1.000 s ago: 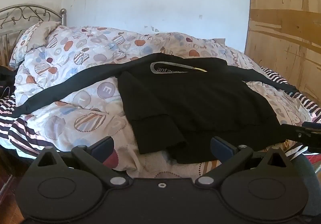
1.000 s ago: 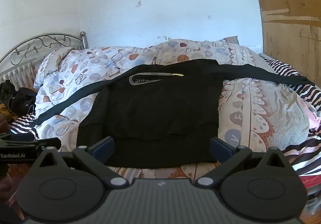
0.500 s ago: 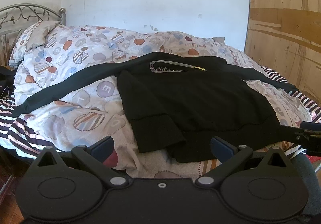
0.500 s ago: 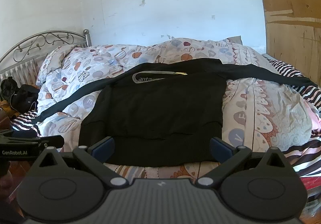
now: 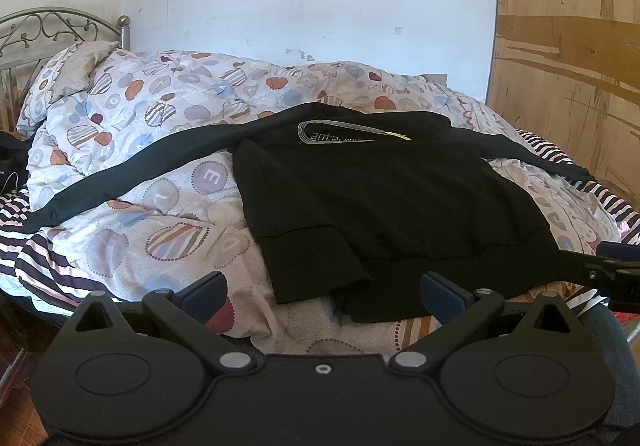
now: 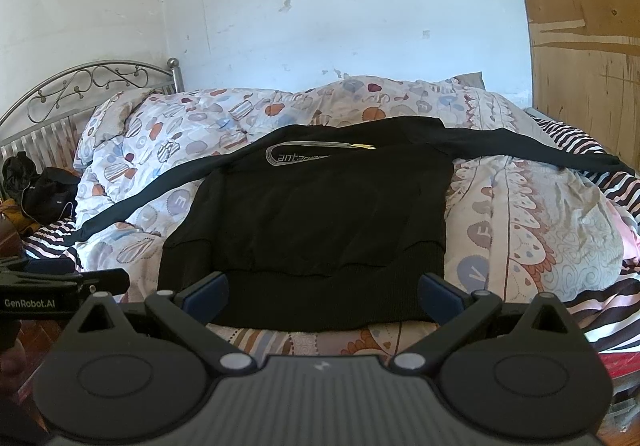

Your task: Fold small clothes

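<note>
A black long-sleeved sweatshirt (image 5: pixel 384 206) with a white chest logo lies flat on the bed, both sleeves spread out to the sides; it also shows in the right wrist view (image 6: pixel 320 214). My left gripper (image 5: pixel 324 292) is open and empty, just short of the hem's left part, where the hem is folded over. My right gripper (image 6: pixel 322 292) is open and empty, just short of the middle of the hem. Each gripper shows at the edge of the other's view.
A patterned quilt (image 5: pixel 160 150) covers the bed over a striped sheet (image 5: pixel 24 246). A metal headboard (image 6: pixel 80 86) stands at the left with dark clothes (image 6: pixel 40 186) beside it. A wooden panel (image 5: pixel 568 66) is on the right, a white wall behind.
Both views have shifted slightly; the sweatshirt sits a little lower and closer in the frames. The garment itself has not moved and both grippers stay open.
</note>
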Available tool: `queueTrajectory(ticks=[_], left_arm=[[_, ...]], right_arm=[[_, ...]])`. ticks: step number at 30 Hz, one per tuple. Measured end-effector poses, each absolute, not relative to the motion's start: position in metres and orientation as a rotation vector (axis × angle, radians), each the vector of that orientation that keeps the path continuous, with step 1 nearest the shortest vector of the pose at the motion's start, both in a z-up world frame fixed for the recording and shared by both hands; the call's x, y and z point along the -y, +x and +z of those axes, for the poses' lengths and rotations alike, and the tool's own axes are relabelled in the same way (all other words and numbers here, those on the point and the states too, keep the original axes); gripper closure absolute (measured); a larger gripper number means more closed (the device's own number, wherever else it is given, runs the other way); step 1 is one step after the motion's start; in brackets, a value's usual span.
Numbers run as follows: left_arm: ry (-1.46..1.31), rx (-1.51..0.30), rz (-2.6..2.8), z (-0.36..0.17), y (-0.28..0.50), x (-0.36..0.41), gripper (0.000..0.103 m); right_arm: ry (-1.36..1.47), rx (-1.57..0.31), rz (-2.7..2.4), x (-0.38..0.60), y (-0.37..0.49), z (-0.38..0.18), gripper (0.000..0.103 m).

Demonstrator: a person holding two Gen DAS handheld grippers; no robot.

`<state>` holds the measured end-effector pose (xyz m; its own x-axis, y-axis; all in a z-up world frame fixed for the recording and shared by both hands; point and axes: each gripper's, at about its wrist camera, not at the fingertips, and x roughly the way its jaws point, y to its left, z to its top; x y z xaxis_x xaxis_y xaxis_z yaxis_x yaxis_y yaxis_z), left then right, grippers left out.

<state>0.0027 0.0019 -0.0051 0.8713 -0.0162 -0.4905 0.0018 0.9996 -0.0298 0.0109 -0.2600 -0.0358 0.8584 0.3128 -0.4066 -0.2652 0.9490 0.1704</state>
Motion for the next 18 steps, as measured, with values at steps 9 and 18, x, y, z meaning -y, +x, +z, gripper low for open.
queueTrajectory(ticks=[9, 18], left_arm=[[-0.028, -0.524, -0.010, -0.0045, 0.0031, -0.0026, 0.001], [-0.024, -0.537, -0.010, -0.0050, 0.0065, -0.0015, 0.001]], right_arm=[[0.107, -0.444, 0.306, 0.2578, 0.0088, -0.0374, 0.000], [0.100, -0.451, 0.309, 0.2560, 0.0107, -0.0393, 0.000]])
